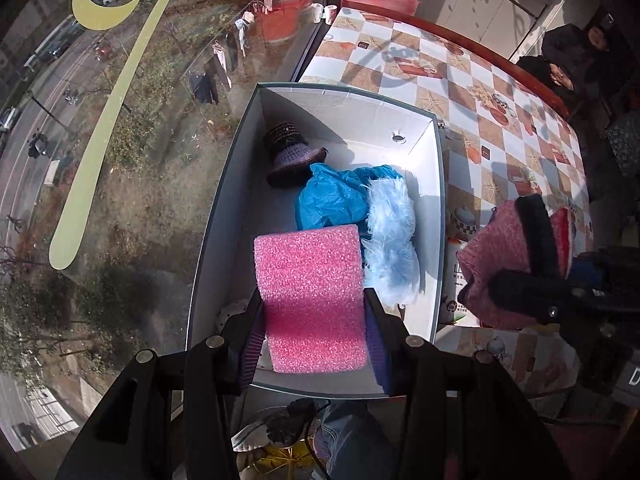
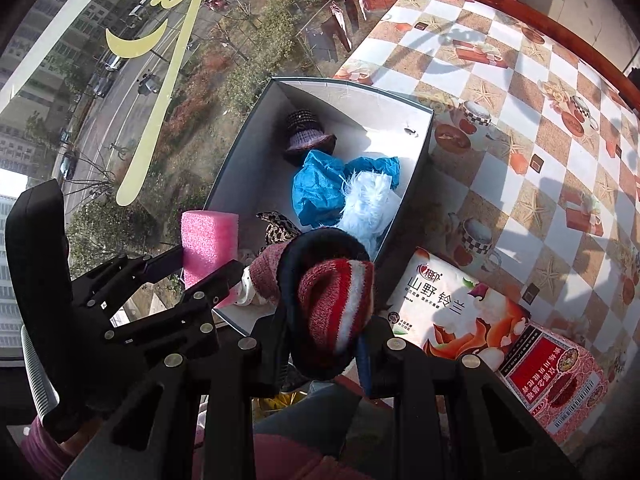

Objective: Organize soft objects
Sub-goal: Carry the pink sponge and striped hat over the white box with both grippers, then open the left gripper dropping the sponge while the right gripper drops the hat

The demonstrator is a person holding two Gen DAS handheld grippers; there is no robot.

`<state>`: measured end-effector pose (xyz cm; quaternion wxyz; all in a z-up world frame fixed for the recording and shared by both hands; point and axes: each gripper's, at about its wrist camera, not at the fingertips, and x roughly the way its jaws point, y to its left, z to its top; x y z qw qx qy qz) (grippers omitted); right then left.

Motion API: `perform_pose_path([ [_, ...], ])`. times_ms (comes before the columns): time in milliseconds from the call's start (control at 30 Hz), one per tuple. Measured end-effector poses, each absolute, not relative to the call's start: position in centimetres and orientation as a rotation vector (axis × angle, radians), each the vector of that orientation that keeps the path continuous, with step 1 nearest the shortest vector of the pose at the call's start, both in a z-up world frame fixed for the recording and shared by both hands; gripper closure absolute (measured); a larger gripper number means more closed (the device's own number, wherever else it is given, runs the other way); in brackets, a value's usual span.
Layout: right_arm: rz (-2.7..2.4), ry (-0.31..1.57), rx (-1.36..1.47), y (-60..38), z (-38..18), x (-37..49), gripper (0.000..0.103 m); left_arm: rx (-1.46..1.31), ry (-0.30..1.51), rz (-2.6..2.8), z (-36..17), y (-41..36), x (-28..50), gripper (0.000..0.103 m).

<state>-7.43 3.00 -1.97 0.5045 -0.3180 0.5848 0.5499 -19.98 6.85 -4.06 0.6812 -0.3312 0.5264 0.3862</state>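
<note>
Left wrist view first: the left claw [image 1: 316,320] is seen pinched on a pink foam block [image 1: 312,292], held at the bottom centre of the frame, right over the near end of the open box [image 1: 436,184]. Already lying inside, toward the middle of the frame, are a crocheted hat [image 1: 292,152], a crumpled blue sheet [image 1: 332,196] and a pale blue fluffy piece [image 1: 390,236]. At the right edge, the right claw [image 1: 532,264] is seen gripping a pink knitted thing [image 1: 492,256] above the desk [image 1: 500,92].

Right wrist view: the right claw is closed on a striped red and white knit item [image 2: 340,304] with a dark rim, bottom centre. A leopard-print scrap [image 2: 280,232] shows in the box just past it. A printed packet [image 2: 452,308] lies beside the box, lower right.

So it looks like the dropping-in step: the foam probably needs lowering and letting go into the free near corner, then the knit piece brought over the rim.
</note>
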Motion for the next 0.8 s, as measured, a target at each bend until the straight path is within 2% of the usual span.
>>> perform_pose_path([
  [800, 1.350, 1.344, -0.883, 6.9, -3.3, -9.4, 0.075, -0.782, 1.210, 0.890, -6.1, 8.5, -20.5, 0.053],
])
